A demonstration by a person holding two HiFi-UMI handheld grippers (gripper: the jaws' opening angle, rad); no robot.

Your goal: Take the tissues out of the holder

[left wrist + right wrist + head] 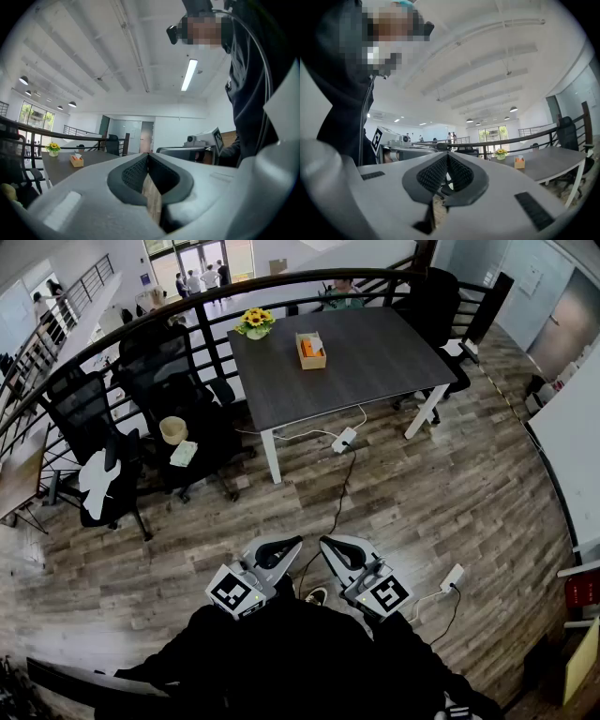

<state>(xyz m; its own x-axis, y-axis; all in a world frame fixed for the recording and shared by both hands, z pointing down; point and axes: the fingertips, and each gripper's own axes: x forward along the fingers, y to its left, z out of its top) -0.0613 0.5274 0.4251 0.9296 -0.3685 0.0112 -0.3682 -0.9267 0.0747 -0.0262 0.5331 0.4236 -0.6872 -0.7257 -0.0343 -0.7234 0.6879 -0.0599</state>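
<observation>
A wooden tissue holder (310, 350) with an orange pack and a white tissue on top stands on the dark table (375, 362), far ahead of me. It shows small in the left gripper view as the holder (76, 160) and in the right gripper view as the holder (519, 162). My left gripper (278, 550) and right gripper (338, 548) are held close to my body above the wooden floor, far from the table. Both are shut with nothing between the jaws, tips touching: left gripper (148, 154), right gripper (447, 153).
A pot of yellow flowers (255, 323) stands at the table's far left corner. Black office chairs (173, 390) stand left of the table, one with a basket (173, 429) on it. A power strip (344, 439) and cable lie on the floor before the table. A curved black railing (112, 348) runs behind.
</observation>
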